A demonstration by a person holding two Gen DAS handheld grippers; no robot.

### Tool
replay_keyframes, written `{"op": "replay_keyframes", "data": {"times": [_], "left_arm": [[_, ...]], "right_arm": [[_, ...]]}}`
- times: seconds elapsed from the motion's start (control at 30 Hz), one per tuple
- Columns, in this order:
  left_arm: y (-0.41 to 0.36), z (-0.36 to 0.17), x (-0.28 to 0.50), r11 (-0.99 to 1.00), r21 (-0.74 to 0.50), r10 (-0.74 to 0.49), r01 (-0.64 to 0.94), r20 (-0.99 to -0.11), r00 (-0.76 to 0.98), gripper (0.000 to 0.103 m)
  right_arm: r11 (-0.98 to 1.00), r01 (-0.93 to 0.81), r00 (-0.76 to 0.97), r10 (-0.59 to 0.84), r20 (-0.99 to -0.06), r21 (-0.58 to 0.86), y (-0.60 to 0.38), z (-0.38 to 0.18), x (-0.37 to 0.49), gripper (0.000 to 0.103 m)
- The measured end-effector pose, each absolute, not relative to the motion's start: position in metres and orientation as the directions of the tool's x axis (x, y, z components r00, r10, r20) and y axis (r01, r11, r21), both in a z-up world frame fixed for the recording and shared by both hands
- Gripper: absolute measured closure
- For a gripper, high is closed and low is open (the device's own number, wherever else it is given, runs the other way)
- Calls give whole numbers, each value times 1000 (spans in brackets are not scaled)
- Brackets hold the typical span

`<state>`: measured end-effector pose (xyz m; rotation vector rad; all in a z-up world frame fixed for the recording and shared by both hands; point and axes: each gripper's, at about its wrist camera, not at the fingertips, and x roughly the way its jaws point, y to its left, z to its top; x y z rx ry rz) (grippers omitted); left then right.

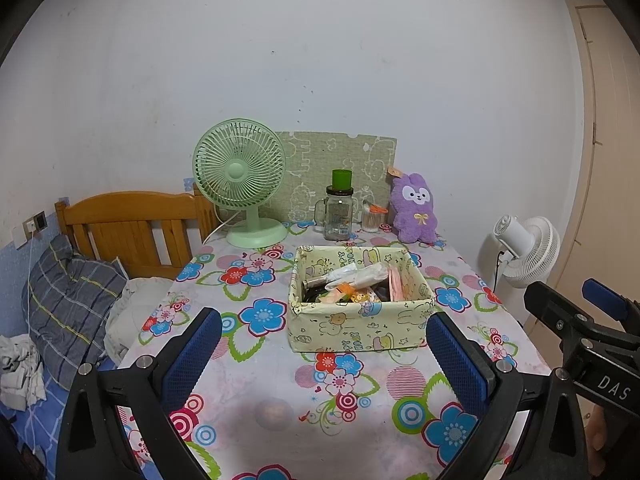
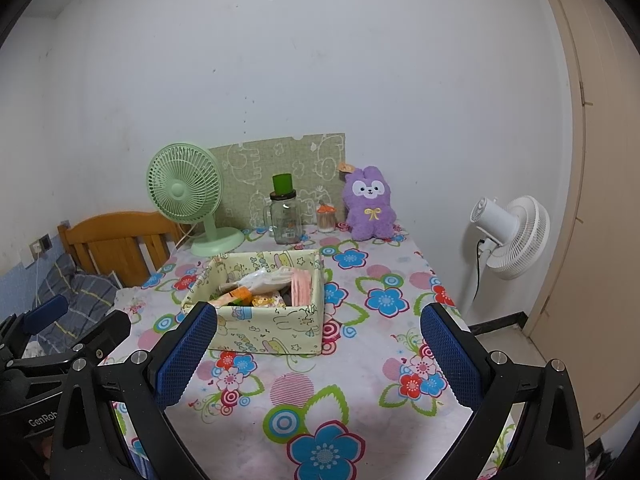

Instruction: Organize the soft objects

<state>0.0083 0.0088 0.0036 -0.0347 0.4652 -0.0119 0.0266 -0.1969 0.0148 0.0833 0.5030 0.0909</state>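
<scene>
In the left wrist view, the left tongs (image 1: pixel 322 346) hang spread wide and empty above the near part of the desk (image 1: pixel 276 408), which has a flower cloth. The fabric storage box (image 1: pixel 360 326) sits in the middle, full of small packets, and the purple plush rabbit (image 1: pixel 414 210) leans upright at the far right corner, beside a cotton swab jar (image 1: pixel 372 219) and a glass jar with green cap (image 1: pixel 339 210). A green desk fan (image 1: pixel 240 180) stands at the far left. In the right wrist view, the right tongs (image 2: pixel 316 352) are also spread and hold nothing; the plush rabbit (image 2: pixel 370 206) is well apart from them, behind the box (image 2: pixel 280 328). I judge the step is to reach for the rabbit: better go around the right side of the box, and pinch the soft body in its middle, not the ear, without touching the swab jar.
</scene>
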Motion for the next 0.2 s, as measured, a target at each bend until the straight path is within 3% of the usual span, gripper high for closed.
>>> {"op": "replay_keyframes", "data": {"times": [0.2], "left_arm": [[8, 3, 8, 999, -34, -19, 4, -449, 893, 0]], "right_arm": [[993, -66, 873, 107, -476, 102, -196, 15, 26, 0]]}}
